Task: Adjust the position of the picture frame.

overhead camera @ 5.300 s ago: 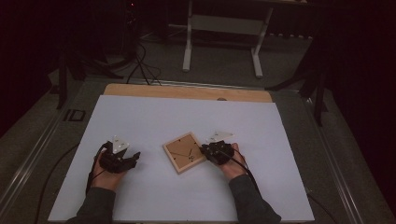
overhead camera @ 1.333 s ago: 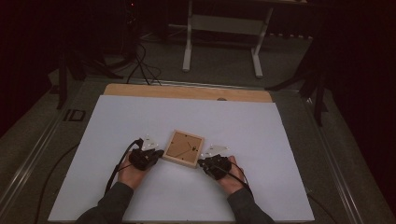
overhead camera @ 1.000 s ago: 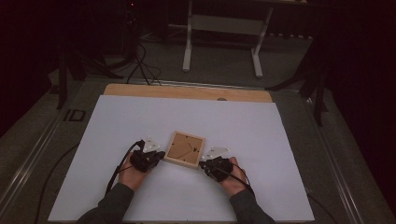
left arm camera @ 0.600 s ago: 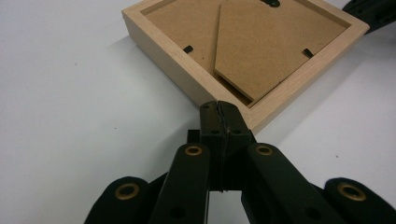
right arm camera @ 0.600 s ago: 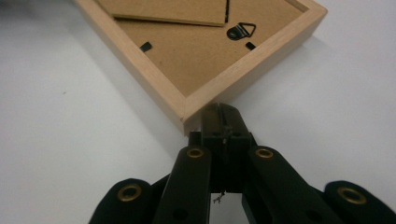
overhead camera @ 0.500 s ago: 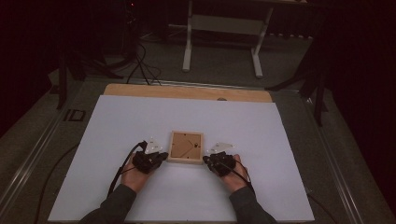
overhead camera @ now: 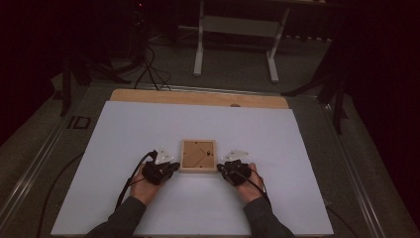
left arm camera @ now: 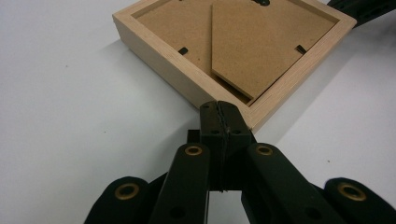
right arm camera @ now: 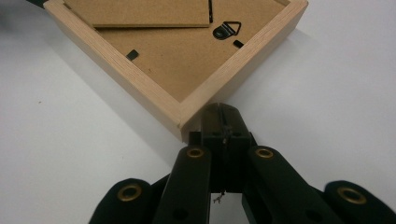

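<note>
- Left tongs (overhead camera: 171,167) (left arm camera: 219,109) clenched tight, jaws pressed flat together, nothing pinched between them.
- Tips of the left tongs right up against the near corner of the wooden picture frame (overhead camera: 198,155) (left arm camera: 233,51), seen in the left gripper view.
- Right tongs (overhead camera: 224,168) (right arm camera: 220,114) clenched tight too, jaws flat together, holding nothing.
- Tips of the right tongs just beside the frame's other near corner (right arm camera: 182,70), touching it or almost touching; hard to tell which.
- Frame lying flat, face down, right between the two tongs, back side up.
- Brown backing board (left arm camera: 187,28) set inside the pale wood edge.
- Fold-out cardboard stand (left arm camera: 261,42) lying flat on the backing board, ahead of the left tongs.
- Small black hanging hook (right arm camera: 225,29) on the backing board, straight ahead of the right tongs.
- Little black clips (right arm camera: 132,54) along the inside edge of the frame.
- Left hand (overhead camera: 143,184) behind the left tongs, right hand (overhead camera: 250,182) behind the right tongs, both in dark sleeves.
- White sheet (overhead camera: 148,124) on the bench under frame and tongs.
- Strip of bare wooden bench (overhead camera: 198,98) far ahead of both tongs, past the white sheet.
- Black cable (overhead camera: 130,181) trailing back from the left tongs.
</note>
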{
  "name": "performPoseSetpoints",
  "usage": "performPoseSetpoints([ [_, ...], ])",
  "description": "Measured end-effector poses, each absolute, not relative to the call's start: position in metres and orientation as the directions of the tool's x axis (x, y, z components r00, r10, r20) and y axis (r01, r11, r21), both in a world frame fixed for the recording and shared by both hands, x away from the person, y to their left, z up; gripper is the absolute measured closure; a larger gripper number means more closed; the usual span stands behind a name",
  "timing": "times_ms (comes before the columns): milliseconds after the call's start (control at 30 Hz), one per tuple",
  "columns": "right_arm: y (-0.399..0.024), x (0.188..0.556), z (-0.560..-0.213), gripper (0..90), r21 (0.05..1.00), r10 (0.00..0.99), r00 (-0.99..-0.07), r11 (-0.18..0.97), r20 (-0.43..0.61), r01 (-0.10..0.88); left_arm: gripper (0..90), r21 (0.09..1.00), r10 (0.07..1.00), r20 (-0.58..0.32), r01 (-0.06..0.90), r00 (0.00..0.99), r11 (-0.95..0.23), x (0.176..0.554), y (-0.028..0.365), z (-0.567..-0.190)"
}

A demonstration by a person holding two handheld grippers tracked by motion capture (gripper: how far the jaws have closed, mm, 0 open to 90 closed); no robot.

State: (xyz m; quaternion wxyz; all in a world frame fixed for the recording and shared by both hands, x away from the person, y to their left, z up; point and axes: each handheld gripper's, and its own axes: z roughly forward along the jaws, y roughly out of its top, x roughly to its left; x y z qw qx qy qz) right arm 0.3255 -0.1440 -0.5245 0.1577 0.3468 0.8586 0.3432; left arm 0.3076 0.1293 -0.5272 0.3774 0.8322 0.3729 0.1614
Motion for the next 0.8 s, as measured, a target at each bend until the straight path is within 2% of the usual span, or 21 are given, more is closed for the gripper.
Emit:
performPoseSetpoints([
  [800,-0.1438,0.3259,-0.5258,89.8,0.703,0.71,-0.704,0.519,-0.037,0.487,88.4,0.754,0.749,-0.017,0.501,0.662,-0.426,0.3089,0.1293,-0.5267],
])
